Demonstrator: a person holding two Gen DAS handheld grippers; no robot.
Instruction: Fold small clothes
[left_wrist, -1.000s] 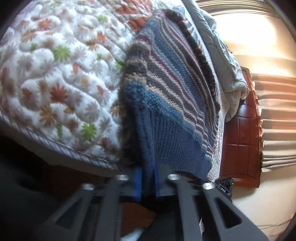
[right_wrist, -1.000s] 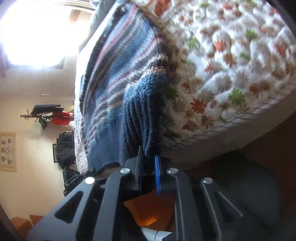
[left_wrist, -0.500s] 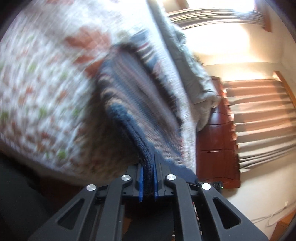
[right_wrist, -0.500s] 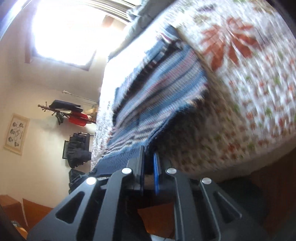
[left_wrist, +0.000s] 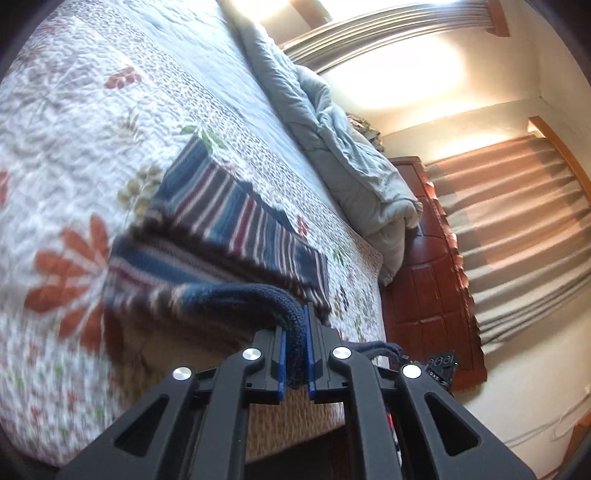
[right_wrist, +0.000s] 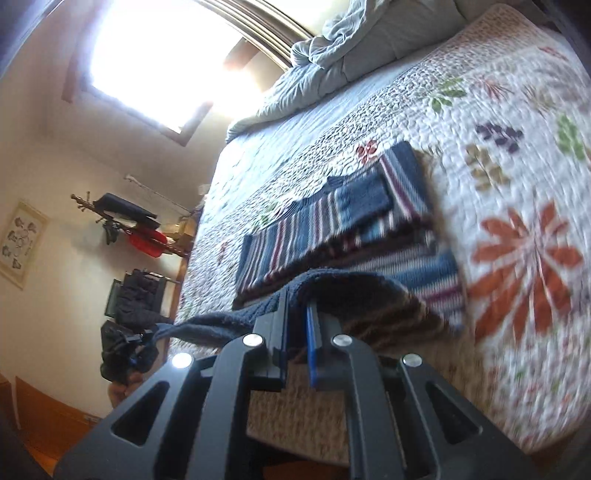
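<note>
Floral quilt (left_wrist: 74, 155) covering the bed. Rumpled grey-blue duvet (left_wrist: 343, 162) at 1 o'clock of centre in the left view. Pleated curtains (left_wrist: 517, 236) at 3 o'clock. Wall-mounted coat rack (right_wrist: 125, 221) and framed picture (right_wrist: 20, 242) at 9 o'clock in the right view.

Left wrist view: near part of the quilt (left_wrist: 55, 280) smeared by motion blur, flower print there unreadable. The striped sweater (left_wrist: 236, 218) is blurred at its near fold; its hem vanishes between the blue pads (left_wrist: 281, 354). Small black device (left_wrist: 441, 363) at far right: label too small to read.

Right wrist view: quilt's right side blurred. Wall picture (right_wrist: 20, 243) at left: content indistinct.
</note>
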